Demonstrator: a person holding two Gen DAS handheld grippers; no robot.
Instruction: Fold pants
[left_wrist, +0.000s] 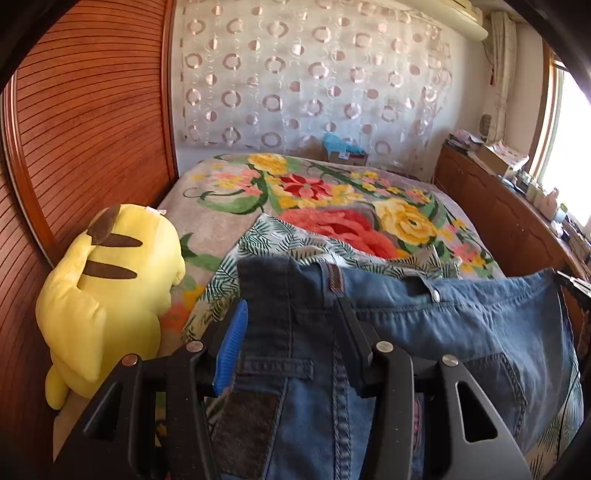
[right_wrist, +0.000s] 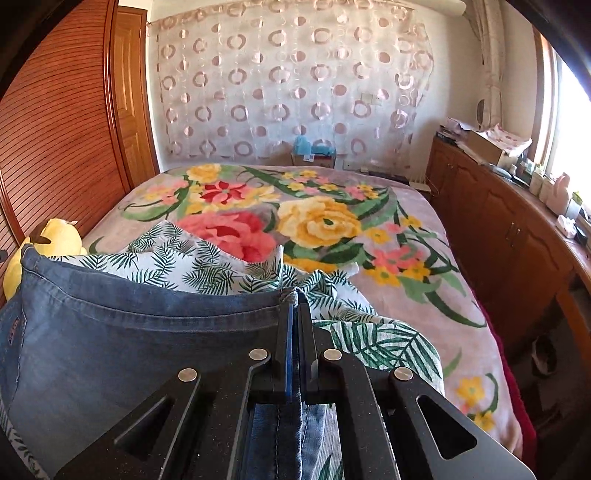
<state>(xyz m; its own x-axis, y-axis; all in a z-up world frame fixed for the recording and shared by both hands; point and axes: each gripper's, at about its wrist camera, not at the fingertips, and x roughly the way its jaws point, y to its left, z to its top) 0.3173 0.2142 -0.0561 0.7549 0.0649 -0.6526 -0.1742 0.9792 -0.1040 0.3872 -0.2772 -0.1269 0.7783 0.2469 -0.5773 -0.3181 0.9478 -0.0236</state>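
Blue denim pants (left_wrist: 461, 325) hang by the waistband, stretched between my two grippers above the bed. My left gripper (left_wrist: 291, 314) is shut on a thick bunch of the waistband at its left end; denim fills the gap between its fingers. My right gripper (right_wrist: 296, 306) is shut tight on the waistband's right end, and the pants (right_wrist: 129, 343) spread to its left. The legs hang out of view below.
A bed with a floral blanket (right_wrist: 332, 221) lies ahead, a leaf-print sheet (right_wrist: 192, 258) bunched on its near part. A yellow plush toy (left_wrist: 110, 288) sits at the left by the slatted wooden wardrobe (left_wrist: 85, 122). A wooden cabinet (right_wrist: 498, 221) with clutter runs along the right.
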